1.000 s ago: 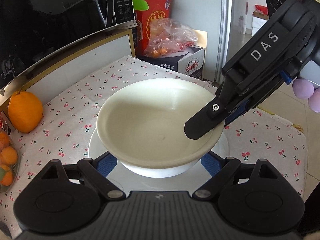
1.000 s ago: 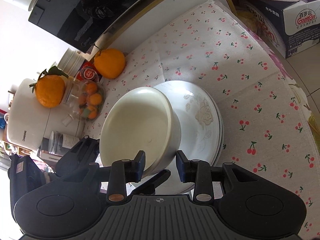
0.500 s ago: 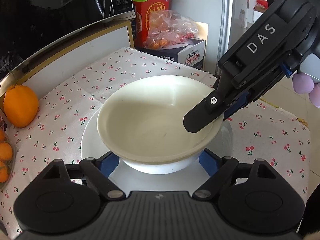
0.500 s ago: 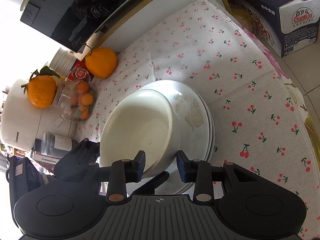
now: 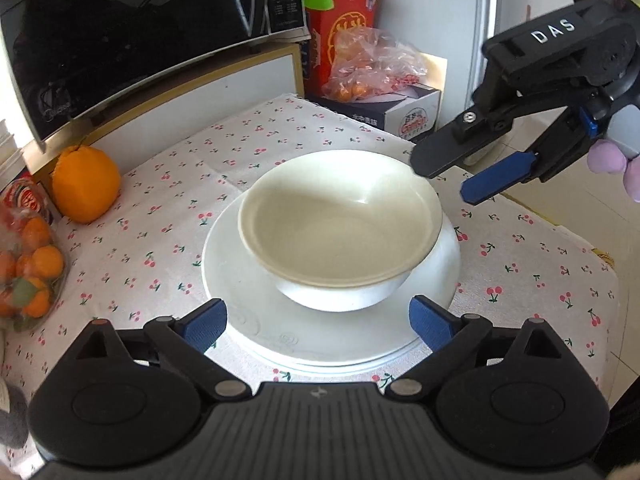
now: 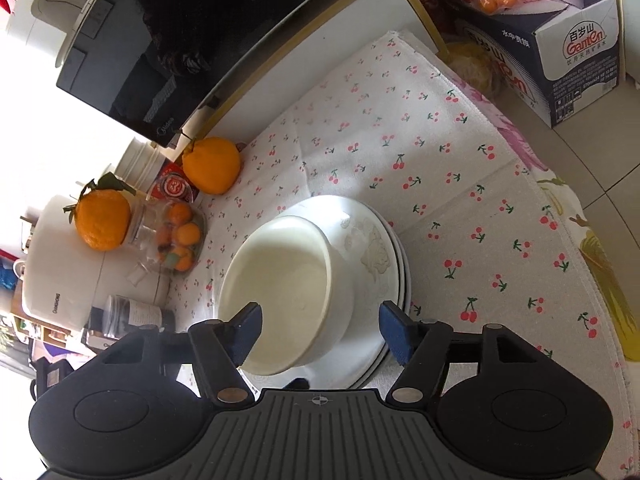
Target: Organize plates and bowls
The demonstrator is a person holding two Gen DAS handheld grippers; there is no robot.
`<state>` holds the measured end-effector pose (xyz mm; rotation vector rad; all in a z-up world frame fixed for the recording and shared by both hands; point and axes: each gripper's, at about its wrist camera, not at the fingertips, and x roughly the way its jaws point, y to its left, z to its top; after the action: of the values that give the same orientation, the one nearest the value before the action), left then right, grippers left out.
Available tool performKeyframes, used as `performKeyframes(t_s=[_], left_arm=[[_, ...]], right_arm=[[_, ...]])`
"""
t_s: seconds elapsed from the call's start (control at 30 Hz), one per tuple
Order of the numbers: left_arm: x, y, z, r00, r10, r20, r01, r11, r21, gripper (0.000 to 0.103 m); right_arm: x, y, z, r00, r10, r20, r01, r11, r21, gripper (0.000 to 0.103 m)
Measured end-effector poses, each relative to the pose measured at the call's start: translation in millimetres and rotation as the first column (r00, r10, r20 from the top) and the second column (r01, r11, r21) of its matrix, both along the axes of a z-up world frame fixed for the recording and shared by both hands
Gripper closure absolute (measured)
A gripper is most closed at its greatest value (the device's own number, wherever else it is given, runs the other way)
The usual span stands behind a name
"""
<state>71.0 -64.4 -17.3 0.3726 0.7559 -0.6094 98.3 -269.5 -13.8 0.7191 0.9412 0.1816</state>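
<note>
A cream bowl (image 5: 340, 232) (image 6: 288, 288) stands upright on a stack of white plates (image 5: 240, 280) (image 6: 376, 256) on the cherry-print cloth. My left gripper (image 5: 318, 320) is open just short of the plates' near edge, its jaws opening wide, with nothing between the blue pads. My right gripper (image 5: 452, 178) (image 6: 320, 332) hovers just off the bowl's right rim, jaws opening, its pads clear of the rim. In the right wrist view the bowl's near side shows between its fingers without touching them.
A black microwave (image 5: 140, 40) stands on a shelf behind the table. A large orange (image 5: 86, 184) and a bag of small oranges (image 5: 28, 264) are on the left. Boxes and a bagged fruit pile (image 5: 372, 68) sit at the far end. The cloth's edge (image 5: 600, 264) drops off at right.
My right gripper has let go of the bowl's rim, opened and drawn back to the right. My left gripper has pulled back from the plates and widened. The bowl rests on the plates.
</note>
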Motion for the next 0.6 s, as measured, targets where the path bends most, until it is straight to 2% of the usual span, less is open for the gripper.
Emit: performKeyframes(t_s=[0.13,0.2,0.3,0.47,0.6], left_arm=[[-17,13,13,0.995,0.094,0.039,-0.095,0.995,0.024,0.002],[-24,19,19,0.985,0.168,0.046,-0.169,0.985,0.023,0.000],[-34,24,27,0.963,0.268,0.036,-0.269,0.963,0.017,0.000],[-54,27,34,0.926,0.378,0.012,-0.378,0.926,0.007,0.000],[-69,27,34,0.905,0.425,-0.002,-0.425,0.905,-0.007,0.000]], right_arm=[[-16,-1,11,0.999,-0.008,0.043,0.012,0.996,-0.090,0.029],[-27,4,17,0.997,0.009,0.070,0.003,0.986,-0.169,0.025],[-43,15,22,0.995,0.043,0.086,-0.017,0.960,-0.281,0.024],[-69,33,22,0.992,0.080,0.096,-0.039,0.928,-0.371,0.020],[-87,48,20,0.989,0.108,0.105,-0.053,0.899,-0.434,0.017]])
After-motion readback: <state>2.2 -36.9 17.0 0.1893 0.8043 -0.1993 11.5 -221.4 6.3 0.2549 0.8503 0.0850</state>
